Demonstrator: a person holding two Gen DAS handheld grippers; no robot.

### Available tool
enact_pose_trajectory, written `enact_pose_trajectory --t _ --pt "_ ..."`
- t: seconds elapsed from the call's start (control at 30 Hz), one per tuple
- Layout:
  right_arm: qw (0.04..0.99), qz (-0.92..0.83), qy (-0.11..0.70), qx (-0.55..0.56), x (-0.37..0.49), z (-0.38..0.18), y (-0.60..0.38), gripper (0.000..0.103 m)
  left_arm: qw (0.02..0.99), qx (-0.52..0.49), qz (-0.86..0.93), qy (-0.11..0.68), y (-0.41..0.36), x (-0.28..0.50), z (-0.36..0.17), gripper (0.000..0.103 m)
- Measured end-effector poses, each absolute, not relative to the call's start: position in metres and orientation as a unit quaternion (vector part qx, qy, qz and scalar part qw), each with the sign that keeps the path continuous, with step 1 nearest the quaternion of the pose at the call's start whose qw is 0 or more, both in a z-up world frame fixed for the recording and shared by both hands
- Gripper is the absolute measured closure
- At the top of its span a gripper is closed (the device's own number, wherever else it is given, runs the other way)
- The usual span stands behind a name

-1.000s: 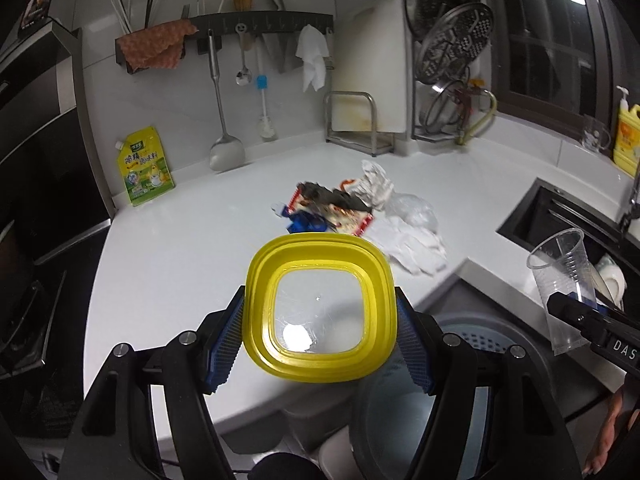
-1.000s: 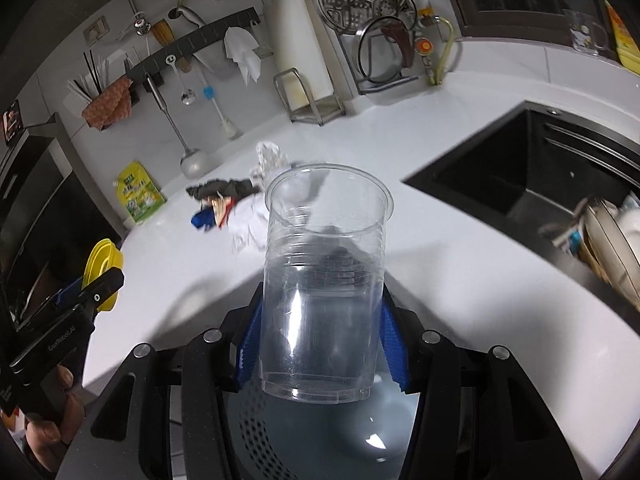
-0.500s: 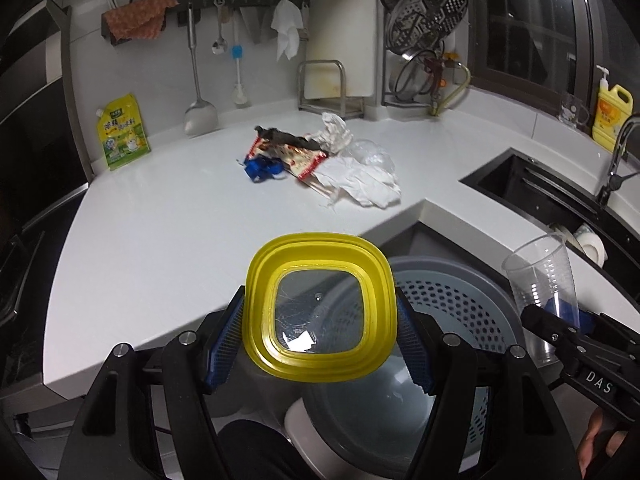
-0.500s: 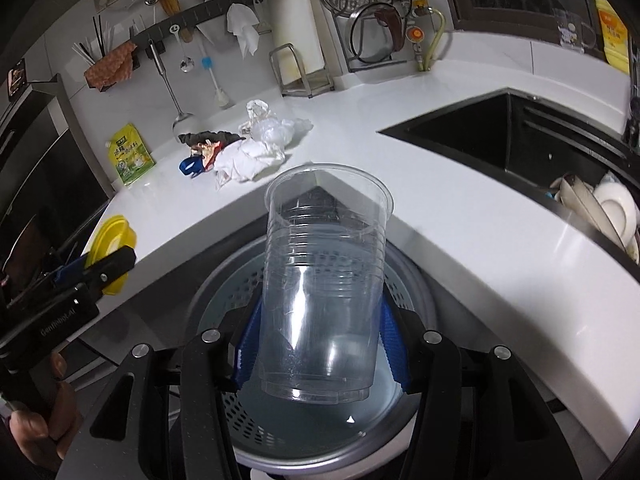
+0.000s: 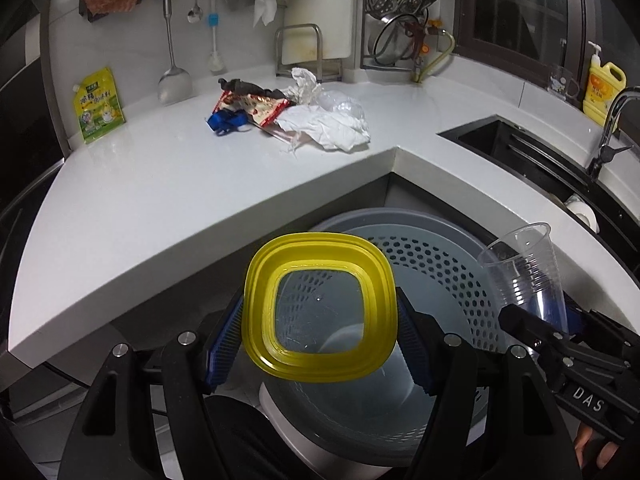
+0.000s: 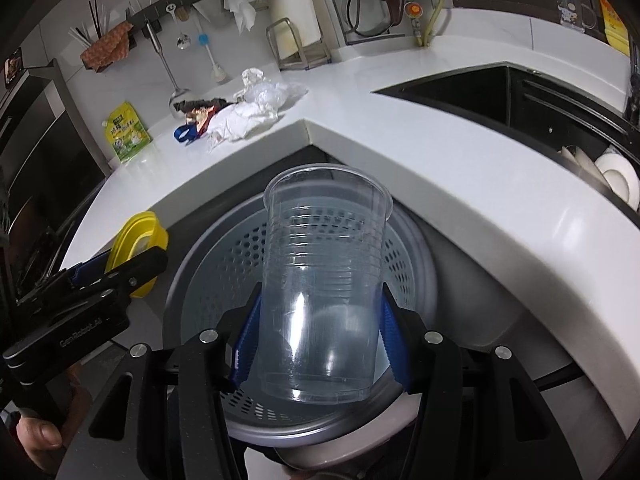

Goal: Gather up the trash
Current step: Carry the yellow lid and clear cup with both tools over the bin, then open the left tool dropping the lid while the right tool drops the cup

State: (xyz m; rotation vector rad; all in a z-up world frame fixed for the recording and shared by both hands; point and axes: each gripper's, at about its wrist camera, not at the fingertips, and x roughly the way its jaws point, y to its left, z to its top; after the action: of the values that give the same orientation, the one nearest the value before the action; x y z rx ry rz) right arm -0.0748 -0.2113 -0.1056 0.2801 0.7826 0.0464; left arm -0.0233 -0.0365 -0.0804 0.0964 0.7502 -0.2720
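My left gripper is shut on a yellow-rimmed square lid with a clear centre, held over the grey perforated trash bin below the counter edge. My right gripper is shut on an upright clear plastic cup, also above the bin. The cup and right gripper show at the right of the left wrist view; the lid and left gripper show at the left of the right wrist view. A pile of trash lies on the white counter: wrappers, white crumpled paper, a blue piece.
The white counter wraps around the bin in a corner. A black sink with dishes lies to the right. A green pouch, hanging utensils, a cutting board stand and a dish rack line the back wall. A hand holds the left gripper.
Both grippers have sunk and pulled back from the counter, so the bin now lies under the lid and the cup. The trash pile looks farther away. Both grips are unchanged.
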Motion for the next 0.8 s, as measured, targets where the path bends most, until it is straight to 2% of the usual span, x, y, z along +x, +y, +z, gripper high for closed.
enact_pose_trajectory --t 0.6,0.63,0.7,0.73,0.8 --pt "0.905 0.023 0.402 0.137 -0.069 -0.123 -0.209 0.049 0.909 0.041 -0.132 0.393 -0.039 -0.015 -0.102 0.033" --pt "0.905 0.024 0.402 0.137 -0.069 -0.122 -0.209 0.048 0.909 0.04 -0.132 0.394 -0.038 -0.014 -0.102 0.032" --pt "0.906 0.026 0.402 0.134 -0.069 -0.121 -0.208 0.039 0.908 0.038 -0.132 0.396 -0.038 -0.014 -0.103 0.029" --pt "0.907 0.024 0.399 0.132 -0.07 -0.12 -0.208 0.033 0.908 0.037 -0.132 0.396 -0.038 -0.014 -0.103 0.023" --pt "0.909 0.024 0.396 0.13 -0.07 -0.119 -0.207 0.033 0.91 0.031 -0.132 0.393 -0.036 -0.015 -0.102 0.019"
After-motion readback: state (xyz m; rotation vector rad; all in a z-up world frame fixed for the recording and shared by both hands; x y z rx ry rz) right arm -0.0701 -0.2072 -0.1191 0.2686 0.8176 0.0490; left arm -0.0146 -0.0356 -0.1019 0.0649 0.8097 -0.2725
